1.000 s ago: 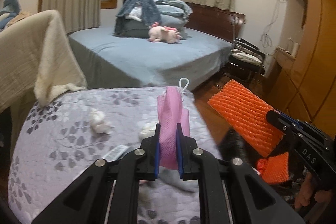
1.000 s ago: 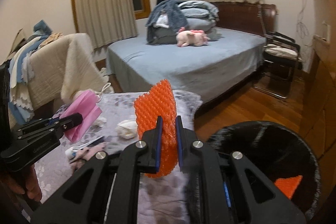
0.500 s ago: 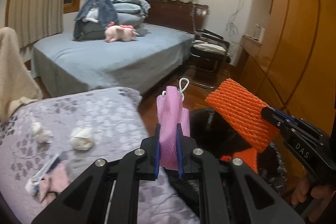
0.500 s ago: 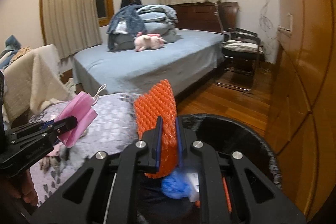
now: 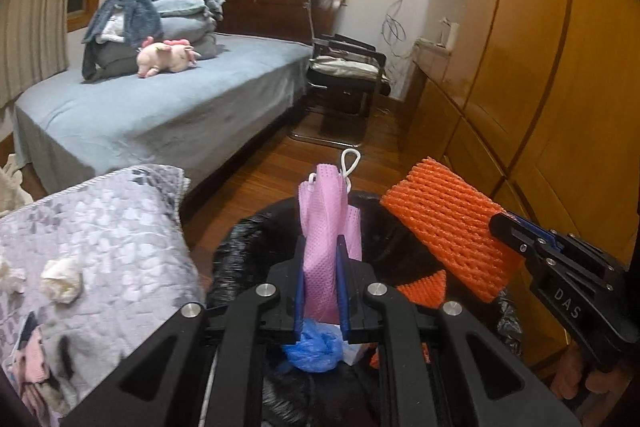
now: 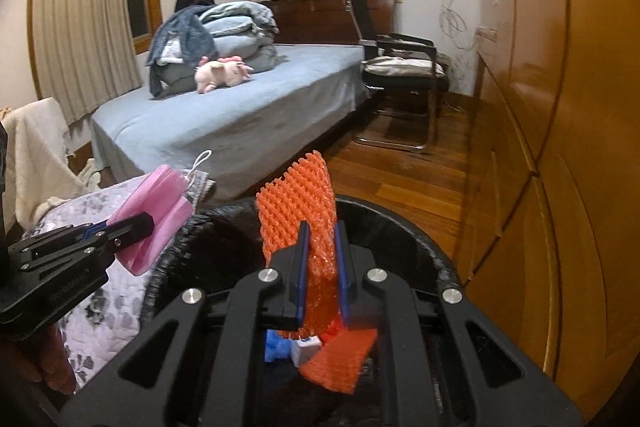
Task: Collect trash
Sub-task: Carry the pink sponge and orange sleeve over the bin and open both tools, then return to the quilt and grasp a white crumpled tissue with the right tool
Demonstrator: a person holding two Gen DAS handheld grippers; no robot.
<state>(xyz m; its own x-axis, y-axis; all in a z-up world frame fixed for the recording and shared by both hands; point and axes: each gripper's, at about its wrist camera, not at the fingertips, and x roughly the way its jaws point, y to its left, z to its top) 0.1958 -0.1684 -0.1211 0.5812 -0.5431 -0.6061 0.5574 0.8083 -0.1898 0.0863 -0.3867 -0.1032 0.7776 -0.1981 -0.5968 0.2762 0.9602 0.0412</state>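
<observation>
My left gripper (image 5: 320,247) is shut on a pink face mask (image 5: 326,211) with a white ear loop, held over the black-lined trash bin (image 5: 248,239). My right gripper (image 6: 320,231) is shut on an orange foam net (image 6: 298,195), also above the bin (image 6: 400,223). Each gripper shows in the other's view: the right gripper (image 5: 504,223) with the orange net (image 5: 448,227) at the right, the left gripper (image 6: 148,223) with the mask (image 6: 154,199) at the left. Inside the bin lie a blue wad (image 5: 316,347), another orange net piece (image 6: 340,359) and a small white item (image 6: 306,349).
A grey floral quilt (image 5: 100,227) to the left carries crumpled white tissues (image 5: 62,279) and other scraps. Beyond it stand a blue bed (image 5: 160,107) with a pink plush toy (image 5: 166,57), a black chair (image 5: 344,67) and a wooden wardrobe (image 5: 540,67) close on the right.
Both grippers swung right from above the quilt to above the bin, keeping the mask and the orange net clamped. The bin's contents have come into view below them.
</observation>
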